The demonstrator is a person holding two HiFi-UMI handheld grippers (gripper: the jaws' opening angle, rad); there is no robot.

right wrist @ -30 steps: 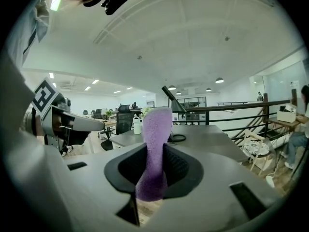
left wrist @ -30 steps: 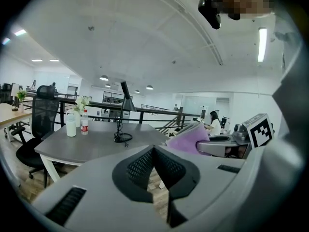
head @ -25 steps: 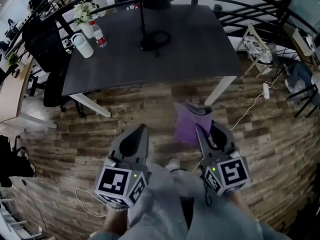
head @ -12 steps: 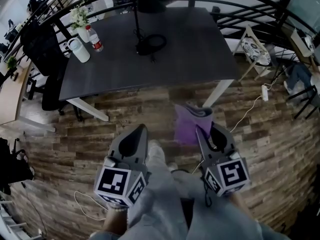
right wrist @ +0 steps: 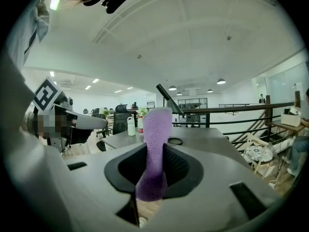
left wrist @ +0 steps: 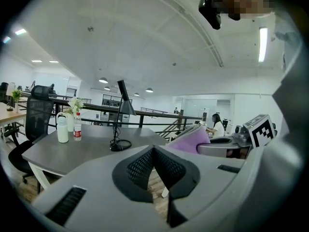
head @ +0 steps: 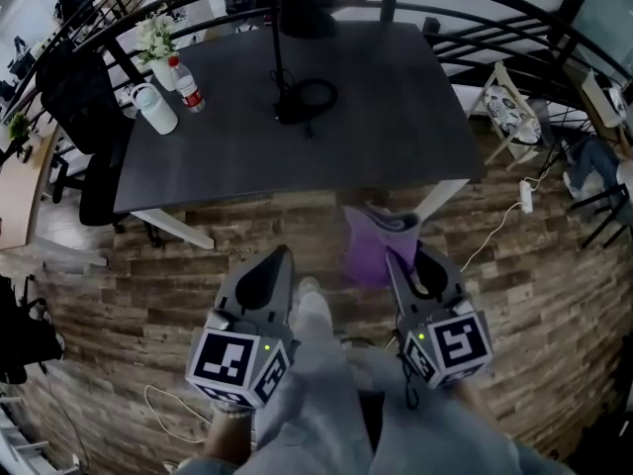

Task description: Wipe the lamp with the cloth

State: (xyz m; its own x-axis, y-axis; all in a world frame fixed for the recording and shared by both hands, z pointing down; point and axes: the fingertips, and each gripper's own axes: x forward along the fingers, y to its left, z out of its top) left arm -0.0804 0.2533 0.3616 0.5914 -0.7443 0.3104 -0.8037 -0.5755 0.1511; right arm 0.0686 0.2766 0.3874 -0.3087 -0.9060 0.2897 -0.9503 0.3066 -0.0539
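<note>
A black desk lamp [head: 293, 28] stands on the dark table [head: 386, 117], its round base [head: 305, 101] near the middle; its shade reaches the top edge of the head view. In the left gripper view the lamp [left wrist: 121, 110] rises from the tabletop. My right gripper [head: 404, 255] is shut on a purple cloth [head: 376, 243], held upright over the wooden floor short of the table. The cloth [right wrist: 155, 149] sticks up between the jaws in the right gripper view. My left gripper [head: 275, 257] is shut and holds nothing.
A white jug [head: 158, 109], a water bottle [head: 188, 85] and a vase of flowers [head: 158, 38] stand at the table's far left. A black office chair [head: 84, 117] sits left of the table. A railing [head: 514, 18] runs behind; a power strip [head: 525, 194] and cable lie right.
The table and lamp have shifted a little nearer and to the right in the head view. Both grippers keep their places in it, the cloth still held.
</note>
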